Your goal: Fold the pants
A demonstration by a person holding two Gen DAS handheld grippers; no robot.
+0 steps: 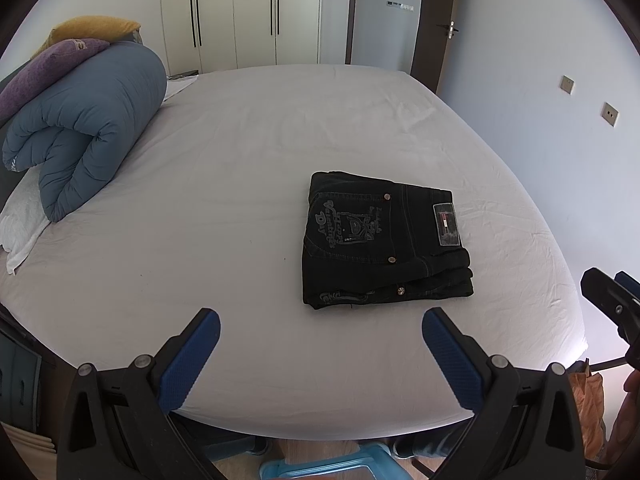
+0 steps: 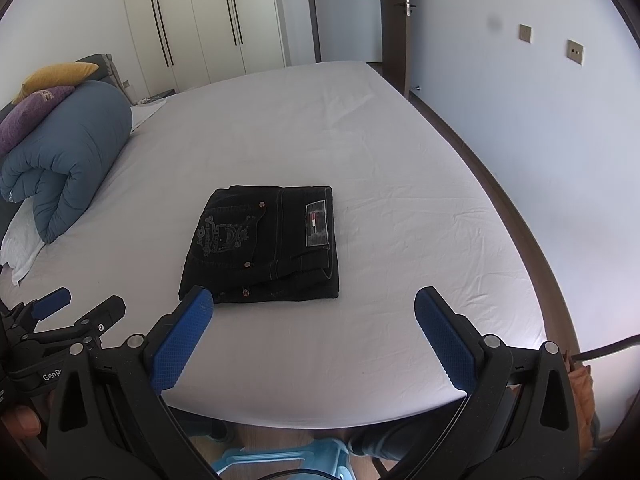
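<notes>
both grippers (image 1: 320,344) (image 2: 314,320) wide apart, folded black pants (image 1: 384,240) (image 2: 264,244) beyond

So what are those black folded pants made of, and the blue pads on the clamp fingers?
The black pants look like denim: matte, heavy cloth with pale contrast stitching, metal rivets and a sewn waistband patch. The blue pads on the right gripper look like rubber or soft plastic, judging by their fine grid texture; which one I can't tell. The left gripper wears the same pads.

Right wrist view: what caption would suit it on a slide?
Open right claw above bed edge, black jeans folded on white sheet.
</notes>
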